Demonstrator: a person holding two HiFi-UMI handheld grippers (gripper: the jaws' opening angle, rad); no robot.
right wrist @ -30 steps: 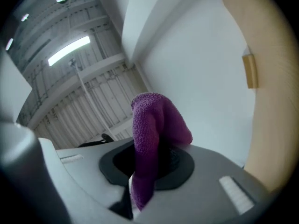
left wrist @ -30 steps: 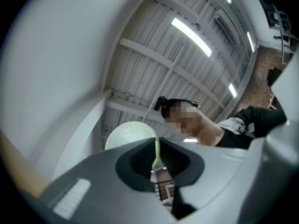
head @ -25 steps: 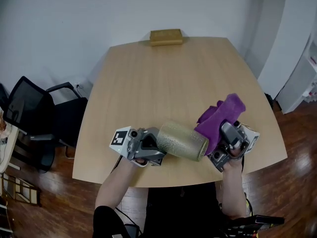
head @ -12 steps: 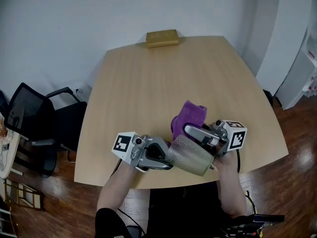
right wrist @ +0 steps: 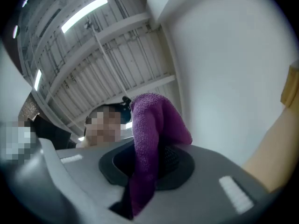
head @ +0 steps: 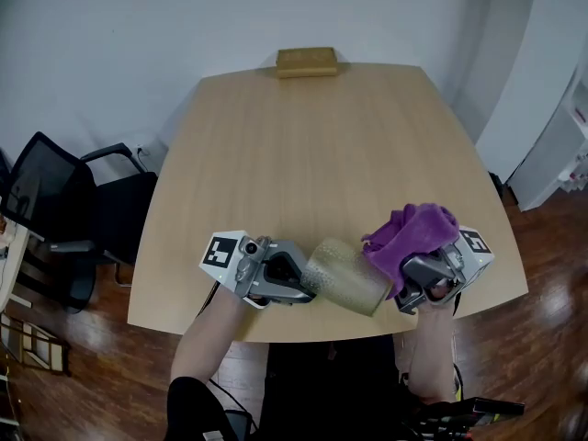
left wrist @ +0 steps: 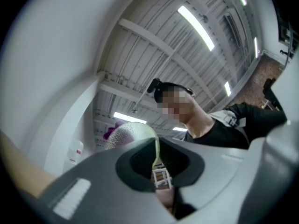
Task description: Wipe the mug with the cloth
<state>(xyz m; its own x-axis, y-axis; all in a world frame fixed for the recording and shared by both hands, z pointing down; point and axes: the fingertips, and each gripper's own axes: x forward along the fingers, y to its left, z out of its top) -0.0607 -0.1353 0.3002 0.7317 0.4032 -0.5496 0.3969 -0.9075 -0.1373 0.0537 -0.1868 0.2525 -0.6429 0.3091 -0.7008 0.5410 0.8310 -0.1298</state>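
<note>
Lying on its side, the speckled yellow-green mug (head: 344, 277) is held just above the table's (head: 303, 154) near edge. My left gripper (head: 308, 280) is shut on its rim, and in the left gripper view the thin rim (left wrist: 155, 154) is pinched between the dark pads. My right gripper (head: 411, 276) is shut on the purple cloth (head: 411, 231), which bunches up against the mug's right end. The right gripper view has the cloth (right wrist: 152, 139) rising out from between the jaws.
A tan box (head: 307, 61) lies at the table's far edge. A black office chair (head: 55, 209) stands to the left of the table, and white shelving (head: 579, 127) is at the far right. Both grippers hover over the table's near edge.
Half a second ago the right gripper had swung left over the mug with the cloth behind it. It has now moved back to the mug's right end. The left gripper and mug stayed put.
</note>
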